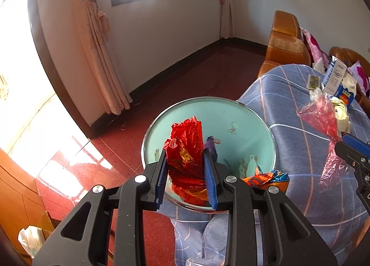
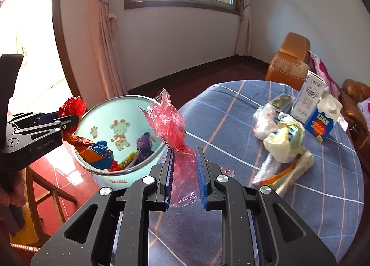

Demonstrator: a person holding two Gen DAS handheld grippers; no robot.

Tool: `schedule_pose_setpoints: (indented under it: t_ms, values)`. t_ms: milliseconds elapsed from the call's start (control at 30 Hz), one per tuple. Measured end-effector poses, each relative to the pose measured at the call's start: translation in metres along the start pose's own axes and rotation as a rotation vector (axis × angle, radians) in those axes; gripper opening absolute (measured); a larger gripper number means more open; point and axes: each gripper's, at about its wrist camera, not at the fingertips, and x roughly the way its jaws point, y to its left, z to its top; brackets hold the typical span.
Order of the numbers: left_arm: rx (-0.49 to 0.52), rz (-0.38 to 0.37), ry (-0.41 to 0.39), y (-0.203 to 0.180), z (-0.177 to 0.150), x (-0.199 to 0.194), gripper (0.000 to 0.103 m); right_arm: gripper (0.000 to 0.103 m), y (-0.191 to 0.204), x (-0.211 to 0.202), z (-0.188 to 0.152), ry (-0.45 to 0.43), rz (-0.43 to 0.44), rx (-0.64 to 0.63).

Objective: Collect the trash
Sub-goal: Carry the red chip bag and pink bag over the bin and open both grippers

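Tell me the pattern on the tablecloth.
The tablecloth is blue-grey with a check of thin white and pinkish-orange lines, clearest in the right wrist view.

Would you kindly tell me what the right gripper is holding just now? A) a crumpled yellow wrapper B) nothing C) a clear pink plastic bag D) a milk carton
C: the right gripper is shut on the pink bag, which sticks up between its blue pads near the bin, while the carton stands on the table.
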Motion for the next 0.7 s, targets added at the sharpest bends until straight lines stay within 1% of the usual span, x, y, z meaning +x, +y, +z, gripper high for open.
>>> schedule_pose_setpoints:
  t_ms: [333, 700]
  values:
    - [-0.051, 0.031, 0.016, 0.024, 0.002, 0.013, 0.029, 0.02, 0.03, 0.021, 0.016, 0.005, 0.039, -0.036]
    - [-0.037, 0.035, 0.038, 0.019, 0.01, 0.035, 0.029, 0.02, 0.051, 0.057, 0.031, 0.025, 0.058, -0.041]
